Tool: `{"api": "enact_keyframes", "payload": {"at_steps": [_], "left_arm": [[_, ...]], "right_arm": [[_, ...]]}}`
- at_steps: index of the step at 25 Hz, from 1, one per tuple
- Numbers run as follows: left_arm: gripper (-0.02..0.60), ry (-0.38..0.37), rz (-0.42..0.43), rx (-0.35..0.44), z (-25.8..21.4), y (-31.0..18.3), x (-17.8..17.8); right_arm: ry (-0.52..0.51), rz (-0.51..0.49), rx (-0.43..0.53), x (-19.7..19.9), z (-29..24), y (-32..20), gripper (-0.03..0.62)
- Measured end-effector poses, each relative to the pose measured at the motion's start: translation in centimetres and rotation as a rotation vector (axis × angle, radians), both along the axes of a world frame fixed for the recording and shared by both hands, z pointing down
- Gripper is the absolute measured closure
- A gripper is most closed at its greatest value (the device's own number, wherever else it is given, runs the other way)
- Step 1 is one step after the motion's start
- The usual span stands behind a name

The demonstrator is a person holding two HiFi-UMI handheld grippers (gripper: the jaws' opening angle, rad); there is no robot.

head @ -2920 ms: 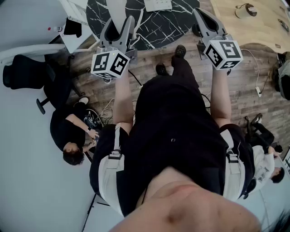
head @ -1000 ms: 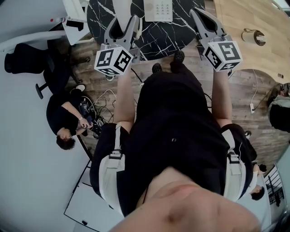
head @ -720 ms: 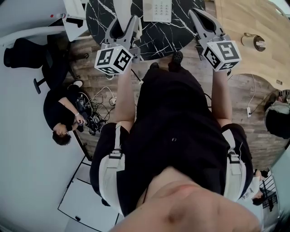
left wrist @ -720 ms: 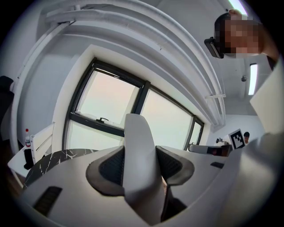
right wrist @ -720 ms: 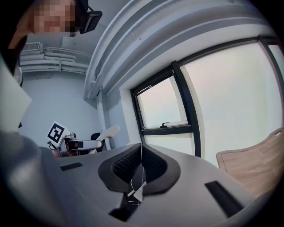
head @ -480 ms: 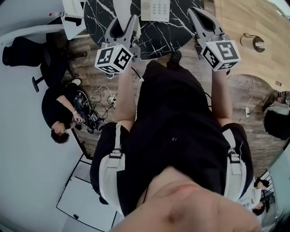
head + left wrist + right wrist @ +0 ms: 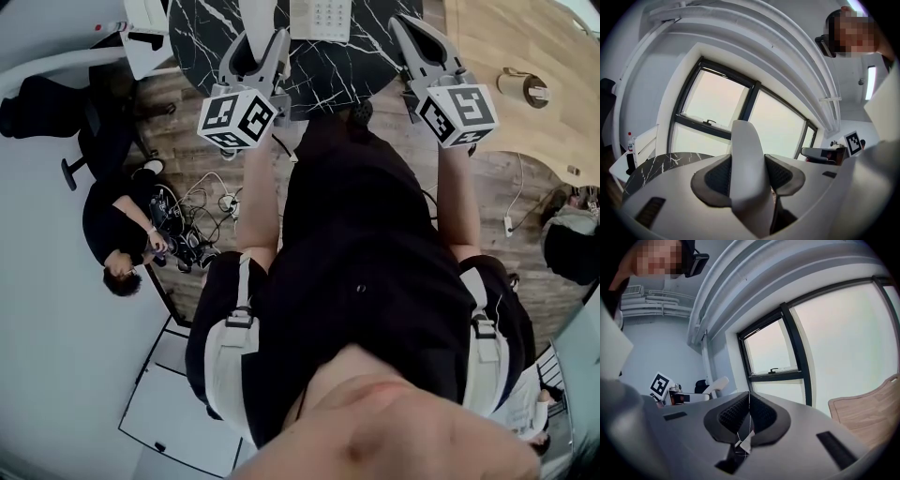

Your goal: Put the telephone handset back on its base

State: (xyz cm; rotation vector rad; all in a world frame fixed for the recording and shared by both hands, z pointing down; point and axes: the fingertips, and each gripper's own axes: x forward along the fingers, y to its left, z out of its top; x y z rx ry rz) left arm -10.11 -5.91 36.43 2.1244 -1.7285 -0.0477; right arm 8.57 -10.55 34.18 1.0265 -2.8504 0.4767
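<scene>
In the head view the white telephone base (image 7: 319, 16) with its keypad lies on the round black marble table (image 7: 202, 23) at the top edge. My left gripper (image 7: 255, 42) reaches over the table's near edge, shut on the white handset (image 7: 259, 13). In the left gripper view the handset (image 7: 746, 150) stands upright between the dark pads (image 7: 721, 174), and the left gripper (image 7: 748, 183) points up at a window. My right gripper (image 7: 418, 33) is held level with it to the right of the base; its pads (image 7: 736, 414) meet with nothing between them.
A light wooden table (image 7: 511, 66) with a small round object (image 7: 518, 84) stands at the right. On the wooden floor at the left a person (image 7: 117, 234) sits beside tangled cables (image 7: 202, 225), with a black office chair (image 7: 52, 98) behind.
The marble table and the telephone base have slid up toward the frame's top edge as I step closer. Both grippers keep their pose, with the handset still held in the left one.
</scene>
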Motion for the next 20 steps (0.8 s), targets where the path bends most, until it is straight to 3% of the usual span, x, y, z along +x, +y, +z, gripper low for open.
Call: {"api": "enact_keyframes", "payload": {"at_steps": [20], "left_arm": [[0.359,0.039,0.09,-0.101,3.7,-4.9,-3.1]], "right_arm": [[0.065,0.06,-0.022,-4.3,0.6,-1.8,0.563]]}}
